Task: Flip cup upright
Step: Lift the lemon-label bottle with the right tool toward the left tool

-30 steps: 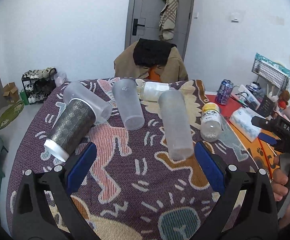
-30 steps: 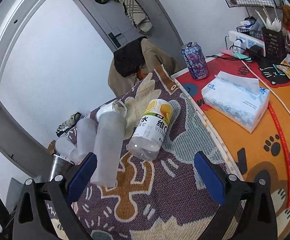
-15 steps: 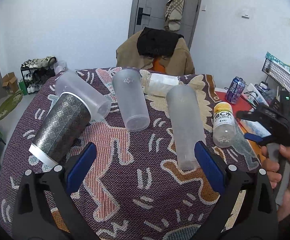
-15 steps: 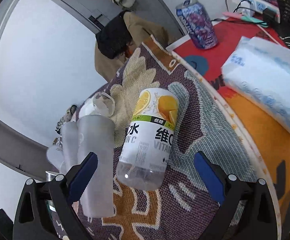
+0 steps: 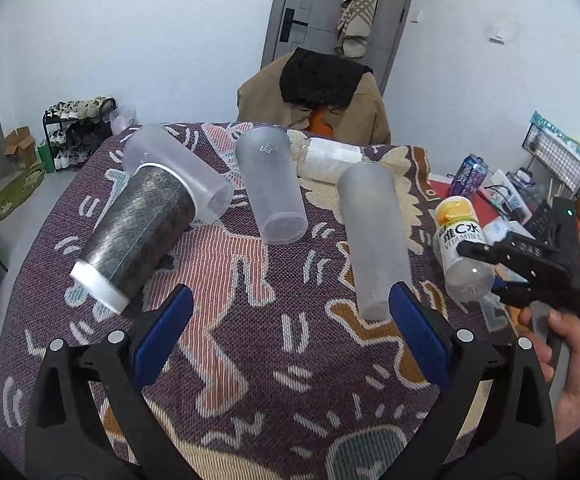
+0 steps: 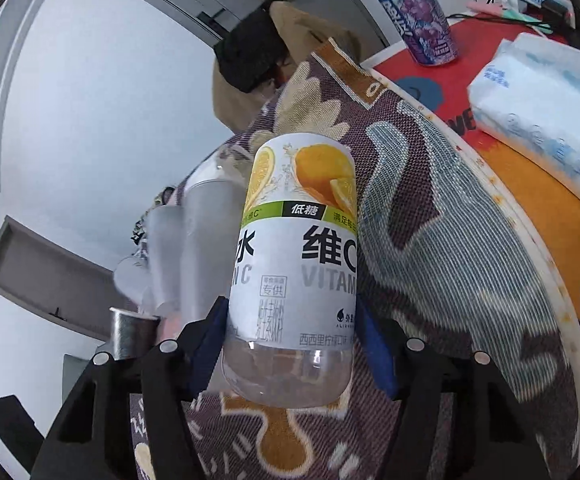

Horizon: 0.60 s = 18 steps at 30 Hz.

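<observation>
Several cups lie on their sides on the patterned cloth: a dark patterned cup [image 5: 138, 226], a clear cup [image 5: 178, 172] behind it, a frosted cup [image 5: 272, 190] in the middle and a tall frosted cup [image 5: 374, 236]. My left gripper [image 5: 290, 336] is open above the cloth, in front of them. My right gripper [image 6: 290, 344] has closed in around the base of a lying vitamin C bottle [image 6: 294, 264], its blue pads at both sides of it. That bottle [image 5: 462, 244] and my right gripper [image 5: 486, 270] show at the right in the left wrist view.
A second lying bottle [image 5: 330, 158] is at the back. A purple can [image 6: 420, 20], a tissue pack [image 6: 546, 108] and cables sit on the orange mat to the right. A chair with a coat [image 5: 314, 96] stands behind the table.
My right gripper has moved forward onto the vitamin C bottle and its jaws have narrowed around the base. My left gripper has drawn back and up a little.
</observation>
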Available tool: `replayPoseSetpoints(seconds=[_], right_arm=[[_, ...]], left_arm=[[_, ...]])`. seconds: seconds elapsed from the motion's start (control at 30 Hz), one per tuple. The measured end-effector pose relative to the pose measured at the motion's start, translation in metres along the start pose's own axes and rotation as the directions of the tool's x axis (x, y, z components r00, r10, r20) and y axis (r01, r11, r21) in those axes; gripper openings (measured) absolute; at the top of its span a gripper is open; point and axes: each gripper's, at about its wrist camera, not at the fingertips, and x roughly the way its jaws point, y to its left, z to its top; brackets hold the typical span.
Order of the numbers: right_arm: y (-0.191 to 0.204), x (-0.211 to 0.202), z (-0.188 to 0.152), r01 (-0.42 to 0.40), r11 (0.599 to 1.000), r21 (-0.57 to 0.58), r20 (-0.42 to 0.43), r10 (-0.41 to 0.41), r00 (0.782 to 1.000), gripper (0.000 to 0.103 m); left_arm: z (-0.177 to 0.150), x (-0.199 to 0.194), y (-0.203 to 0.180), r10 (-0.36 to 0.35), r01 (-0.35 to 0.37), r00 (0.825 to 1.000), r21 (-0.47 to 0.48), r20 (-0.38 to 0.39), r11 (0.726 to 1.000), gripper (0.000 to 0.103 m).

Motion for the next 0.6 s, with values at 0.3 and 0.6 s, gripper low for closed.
replayPoseSetpoints(seconds=[0.3, 0.6], right_arm=[[0.023, -0.058, -0.054, -0.076, 0.996, -0.044, 0.049, 0.078, 0.996, 0.062], [0.053, -0.084, -0.112, -0.15, 0.985, -0.083, 0.041, 0.154, 0.987, 0.062]], left_arm=[[-0.02, -0.048, 0.007, -0.015, 0.015, 0.999, -0.006, 0.043, 1.0, 0.097], [-0.044, -0.081, 0.028, -0.007, 0.008, 0.998, -0.019, 0.056, 1.0, 0.097]])
